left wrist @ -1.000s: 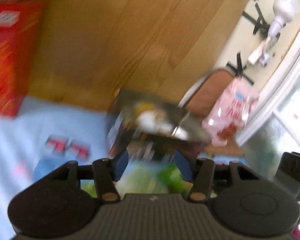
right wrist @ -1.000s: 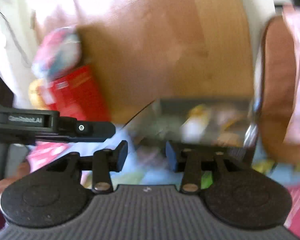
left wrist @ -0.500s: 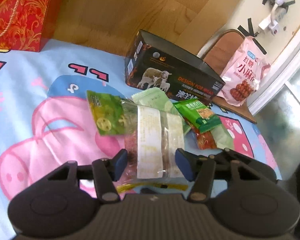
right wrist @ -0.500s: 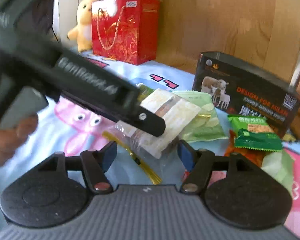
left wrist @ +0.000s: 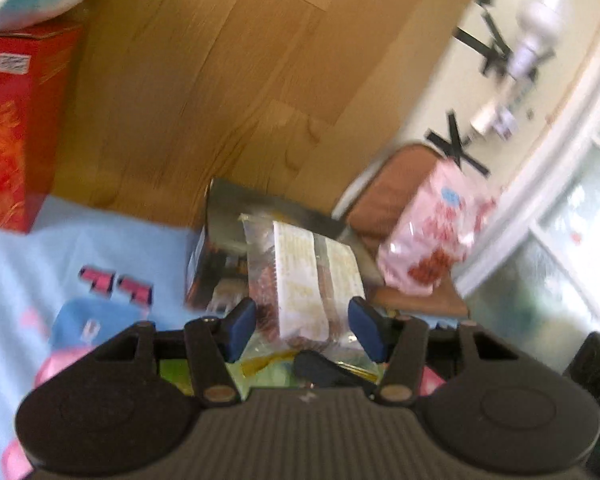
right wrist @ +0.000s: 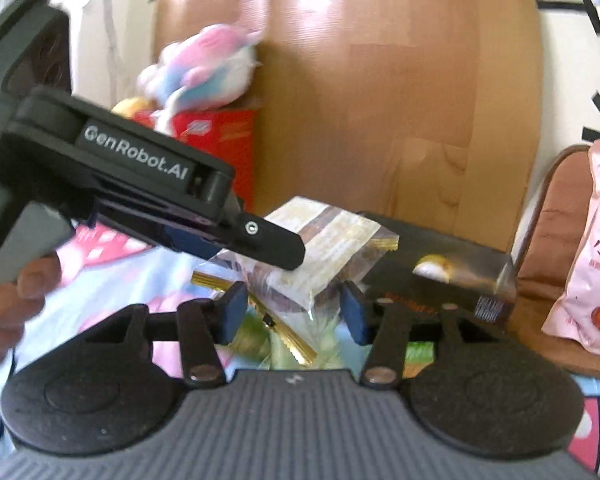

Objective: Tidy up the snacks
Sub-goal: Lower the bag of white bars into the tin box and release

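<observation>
A clear snack packet (left wrist: 304, 276) with white label strips and brown contents sits between the blue pads of my left gripper (left wrist: 302, 330), which grips it and holds it up over the black box (left wrist: 220, 264). In the right wrist view the same packet (right wrist: 324, 248) is lifted, with the left gripper's black finger (right wrist: 268, 240) across it. My right gripper (right wrist: 290, 312) is open just below and in front of the packet, not touching it. The black box (right wrist: 440, 276) lies behind on the right.
A red gift bag (left wrist: 8, 128) stands at the left with a plush toy (right wrist: 204, 68) on it. A pink snack bag (right wrist: 592, 264) leans on a brown chair (left wrist: 396, 192). Green packets (right wrist: 420, 352) lie on the blue cartoon sheet (left wrist: 40, 248). A wooden panel stands behind.
The clear packet lay on the sheet half a second ago; now my left gripper holds it raised toward the black box. Both views have tilted upward. The right gripper's fingers have closed in somewhat.
</observation>
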The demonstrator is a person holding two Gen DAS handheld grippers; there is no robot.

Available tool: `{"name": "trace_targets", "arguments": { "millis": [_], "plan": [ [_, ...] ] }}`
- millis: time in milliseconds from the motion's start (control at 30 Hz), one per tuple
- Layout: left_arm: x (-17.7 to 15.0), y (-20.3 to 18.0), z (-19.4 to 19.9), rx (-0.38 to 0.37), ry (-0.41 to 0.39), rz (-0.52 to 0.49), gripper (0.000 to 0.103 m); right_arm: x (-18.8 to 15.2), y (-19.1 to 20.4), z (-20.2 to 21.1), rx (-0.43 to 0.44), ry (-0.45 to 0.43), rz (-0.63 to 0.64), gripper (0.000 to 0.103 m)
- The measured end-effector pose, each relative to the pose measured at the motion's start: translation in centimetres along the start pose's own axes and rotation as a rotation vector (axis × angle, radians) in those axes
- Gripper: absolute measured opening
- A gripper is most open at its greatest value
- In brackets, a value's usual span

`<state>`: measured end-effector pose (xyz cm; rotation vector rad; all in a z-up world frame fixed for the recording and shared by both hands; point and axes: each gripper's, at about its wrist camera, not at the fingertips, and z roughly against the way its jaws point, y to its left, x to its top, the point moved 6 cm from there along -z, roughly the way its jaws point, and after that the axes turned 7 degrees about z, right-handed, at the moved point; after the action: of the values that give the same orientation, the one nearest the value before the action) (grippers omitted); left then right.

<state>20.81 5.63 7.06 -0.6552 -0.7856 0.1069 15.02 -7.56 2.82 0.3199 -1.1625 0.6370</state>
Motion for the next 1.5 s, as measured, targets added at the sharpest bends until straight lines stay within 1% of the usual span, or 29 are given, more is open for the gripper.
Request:
{"name": "trace_targets", "arguments": {
  "millis": [100,233,300,367,400,467,500,567,633,667,700,733,800,833,900,1033,1100,1133,1167,1200,1267,1333,1400,1433,1500],
  "plan": [
    [3.0,0.2,-2.6,-0.010,-0.004,0.038,0.051,2.0,-3.3,-2.3,0.011,0.006,-0.085,0.050],
    [5.3,0.6,-6.3,0.024,-0.015,0.053,0.052,3.0,-6.2,-5.4,0.000,0.030,-0.152,0.049],
    [5.4,1.3,-7.4,0.039,-0.008,0.067,0.057,2.9,-7.5,-6.9,-0.033,0.040,-0.168,0.049],
    [5.4,2.2,-7.0,0.047,-0.023,0.067,0.058,2.9,-8.9,-7.6,-0.085,0.050,-0.197,0.050],
    [5.5,2.7,-6.6,0.056,-0.038,0.063,0.061,2.7,-9.7,-7.3,-0.097,0.040,-0.222,0.050],
    [5.7,4.1,-6.2,0.082,-0.070,0.078,0.066,2.3,-11.5,-5.4,-0.126,-0.023,-0.275,0.050],
    [5.8,4.9,-6.2,0.103,-0.080,0.099,0.070,2.0,-12.8,-4.4,-0.161,-0.052,-0.301,0.050],
    [5.9,6.5,-6.9,0.141,-0.077,0.148,0.071,0.9,-15.3,-2.9,-0.228,-0.073,-0.382,0.050],
    [5.3,7.2,-8.6,0.173,-0.025,0.167,0.067,-0.5,-17.7,-2.6,-0.244,-0.048,-0.485,0.052],
    [4.8,7.2,-9.3,0.186,0.001,0.163,0.062,-1.3,-18.6,-2.9,-0.246,-0.013,-0.536,0.055],
    [4.3,7.0,-10.2,0.197,0.034,0.158,0.050,-2.2,-19.2,-3.3,-0.246,0.024,-0.576,0.056],
    [3.7,6.8,-10.9,0.191,0.060,0.154,0.050,-3.0,-19.6,-3.8,-0.237,0.057,-0.609,0.056],
    [3.2,6.2,-11.1,0.154,0.060,0.169,0.048,-4.5,-19.9,-4.5,-0.204,0.103,-0.665,0.056],
    [3.1,5.8,-11.0,0.165,0.066,0.163,0.048,-5.1,-19.8,-4.8,-0.180,0.122,-0.692,0.056],
    [2.7,5.2,-10.6,0.175,0.077,0.151,0.048,-5.9,-18.8,-5.2,-0.105,0.154,-0.731,0.056],
    [1.3,5.0,-9.0,0.164,0.070,0.150,0.050,-5.6,-17.4,-5.0,-0.132,0.168,-0.659,0.056],
    [0.8,5.3,-8.2,0.141,0.064,0.162,0.057,-5.7,-16.9,-4.1,-0.127,0.160,-0.646,0.056],
    [0.7,5.5,-7.6,0.132,0.054,0.174,0.059,-5.8,-16.8,-3.9,-0.115,0.157,-0.640,0.056],
    [0.5,6.2,-6.0,0.125,0.036,0.182,0.063,-5.7,-16.7,-3.7,-0.099,0.152,-0.640,0.056],
    [0.4,6.4,-4.8,0.122,0.011,0.185,0.064,-5.9,-16.6,-2.8,-0.092,0.137,-0.649,0.056],
    [-0.3,6.6,-2.5,0.110,-0.036,0.182,0.064,-6.3,-16.6,-0.2,-0.107,0.084,-0.663,0.056],
    [-1.5,6.5,-0.7,0.098,-0.052,0.180,0.064,-6.9,-16.7,1.5,-0.111,0.051,-0.686,0.057],
    [-2.9,5.9,-0.5,0.071,-0.032,0.185,0.063,-8.5,-17.0,2.4,-0.123,0.078,-0.727,0.057],
    [-3.6,5.2,-0.8,0.055,-0.007,0.170,0.063,-9.5,-16.8,2.6,-0.120,0.092,-0.752,0.057],
    [-5.1,3.7,-1.8,0.053,0.033,0.125,0.063,-11.4,-16.4,2.2,-0.078,0.130,-0.821,0.054]
  ]
}}
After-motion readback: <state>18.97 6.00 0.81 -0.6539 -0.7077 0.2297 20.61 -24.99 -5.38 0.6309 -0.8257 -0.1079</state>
